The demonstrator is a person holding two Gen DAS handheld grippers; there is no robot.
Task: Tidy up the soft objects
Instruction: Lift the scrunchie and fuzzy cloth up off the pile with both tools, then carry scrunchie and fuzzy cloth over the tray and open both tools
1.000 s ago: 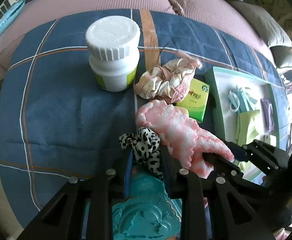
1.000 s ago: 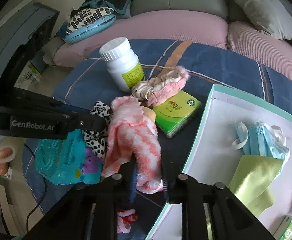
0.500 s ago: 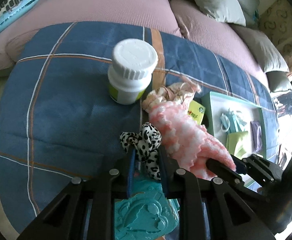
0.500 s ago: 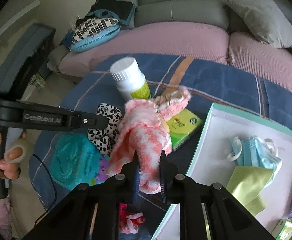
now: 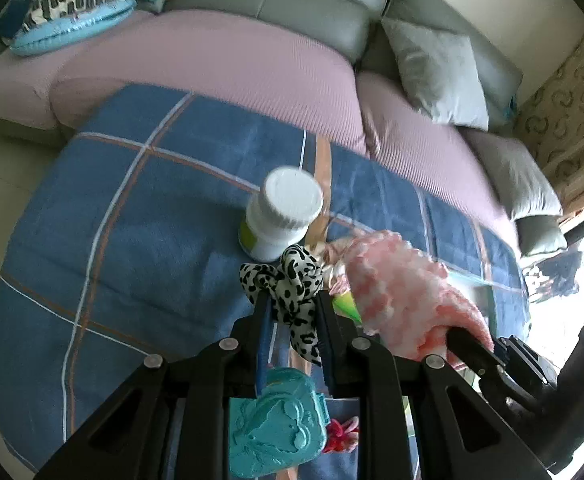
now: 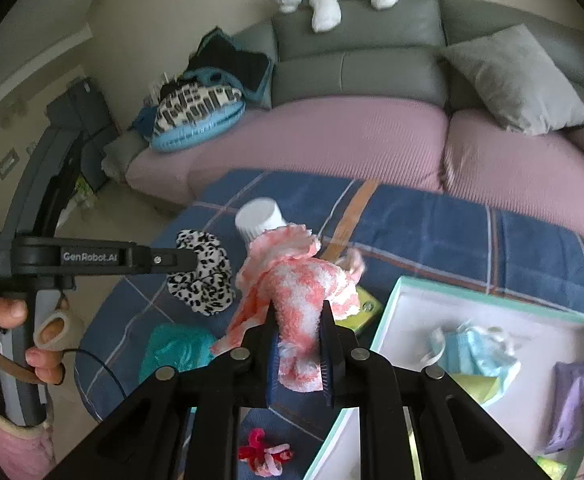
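My left gripper (image 5: 291, 300) is shut on a black-and-white spotted scrunchie (image 5: 287, 280) and holds it above the blue checked cloth (image 5: 131, 240). The scrunchie also shows in the right wrist view (image 6: 203, 276). My right gripper (image 6: 298, 312) is shut on a fluffy pink-and-white cloth (image 6: 296, 284), lifted above the cloth; it also shows in the left wrist view (image 5: 404, 292). A white tray with a teal rim (image 6: 392, 304) lies at the right and holds face masks (image 6: 476, 348).
A white bottle (image 5: 281, 212) stands on the cloth. A floral scrunchie (image 6: 354, 260), a green tissue pack (image 6: 366, 308), a teal toy case (image 5: 275, 424) and a red-pink fuzzy item (image 6: 263, 452) lie nearby. A pink-covered sofa (image 6: 332, 136) with grey cushions stands behind.
Both grippers have risen, lifting the spotted scrunchie and the pink cloth off the blue cloth. The bottle and tray look farther below.
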